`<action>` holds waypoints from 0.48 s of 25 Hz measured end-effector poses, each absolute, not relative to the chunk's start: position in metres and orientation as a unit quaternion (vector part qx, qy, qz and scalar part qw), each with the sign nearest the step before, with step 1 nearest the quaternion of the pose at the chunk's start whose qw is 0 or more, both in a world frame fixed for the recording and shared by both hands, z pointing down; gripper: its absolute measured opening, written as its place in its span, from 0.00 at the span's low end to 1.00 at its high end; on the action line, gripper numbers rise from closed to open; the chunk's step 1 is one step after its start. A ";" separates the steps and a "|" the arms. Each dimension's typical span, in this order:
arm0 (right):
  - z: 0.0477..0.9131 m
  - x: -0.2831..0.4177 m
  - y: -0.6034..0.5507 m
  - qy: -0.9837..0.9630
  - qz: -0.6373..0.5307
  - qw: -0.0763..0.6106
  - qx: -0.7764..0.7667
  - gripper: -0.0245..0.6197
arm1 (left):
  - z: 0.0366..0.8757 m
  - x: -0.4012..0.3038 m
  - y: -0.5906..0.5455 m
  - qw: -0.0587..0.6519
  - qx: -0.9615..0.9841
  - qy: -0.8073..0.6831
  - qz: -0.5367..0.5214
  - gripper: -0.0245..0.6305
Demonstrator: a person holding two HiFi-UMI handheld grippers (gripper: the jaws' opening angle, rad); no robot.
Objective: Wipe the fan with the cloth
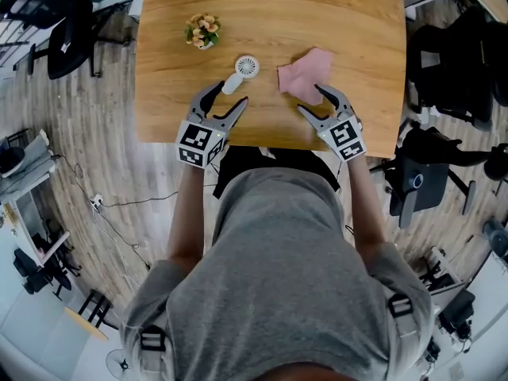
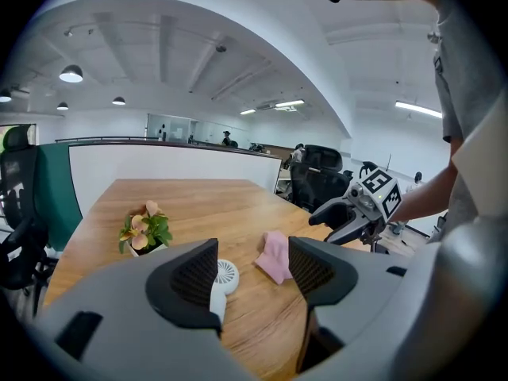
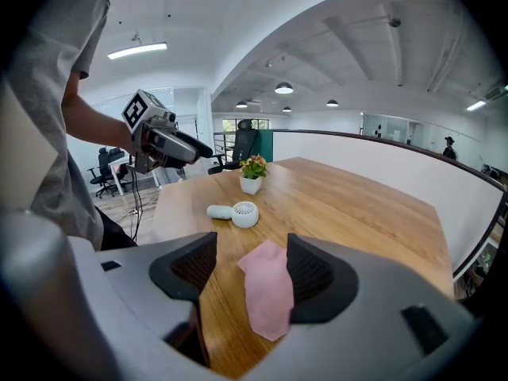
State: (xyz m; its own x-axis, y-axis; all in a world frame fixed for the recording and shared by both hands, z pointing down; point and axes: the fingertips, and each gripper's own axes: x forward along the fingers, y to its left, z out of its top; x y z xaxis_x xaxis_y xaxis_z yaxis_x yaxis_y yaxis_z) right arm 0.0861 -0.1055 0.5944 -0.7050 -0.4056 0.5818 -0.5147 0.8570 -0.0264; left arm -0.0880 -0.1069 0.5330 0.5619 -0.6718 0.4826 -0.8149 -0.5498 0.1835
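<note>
Table (image 1: 167, 109): wooden top, carrying the fan and all else noted below.

Left gripper (image 1: 233, 93): stood on the near side of the fan, its tips close to the handle. Jaws were wide apart and held nothing.

Right gripper (image 1: 309, 98): stood to the right of the fan. Jaws were wide apart. The cloth lay on the table in line with the gap between them, with no pad pressing on it.

Cloth (image 1: 304, 76): pink, rumpled, lying flat just right of the fan and clear of it. Judged light and limp; it would sag and bunch when lifted. A raised fold near its near edge looked the best place for a pinch.

Fan (image 1: 242, 71): a small white hand fan lying on its side, round grille head up-table, stubby handle toward the left gripper. Judged light, rigid, smooth plastic that is likely to skid under wiping. The handle was the sound hold; the grille looked the weaker part.

Pot (image 1: 203, 32): the only container, beyond and left of the fan, well apart. It held a small plant with pale flowers and green leaves.
</note>
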 end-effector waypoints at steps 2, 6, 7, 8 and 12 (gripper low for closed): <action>0.599 0.084 -0.108 -0.917 0.099 0.295 0.251 0.48 | 0.542 -0.089 -0.111 0.207 0.861 -0.428 0.181 0.47; 0.605 0.078 -0.114 -0.914 0.110 0.297 0.255 0.48 | 0.559 -0.092 -0.120 0.225 0.859 -0.422 0.181 0.47; 0.607 0.078 -0.116 -0.913 0.111 0.299 0.255 0.48 | 0.564 -0.092 -0.122 0.224 0.859 -0.421 0.189 0.48; 0.609 0.077 -0.119 -0.912 0.112 0.301 0.255 0.48 | 0.570 -0.092 -0.124 0.221 0.858 -0.418 0.199 0.48; 0.618 0.078 -0.126 -0.907 0.120 0.309 0.258 0.48 | 0.593 -0.090 -0.132 0.217 0.858 -0.405 0.228 0.50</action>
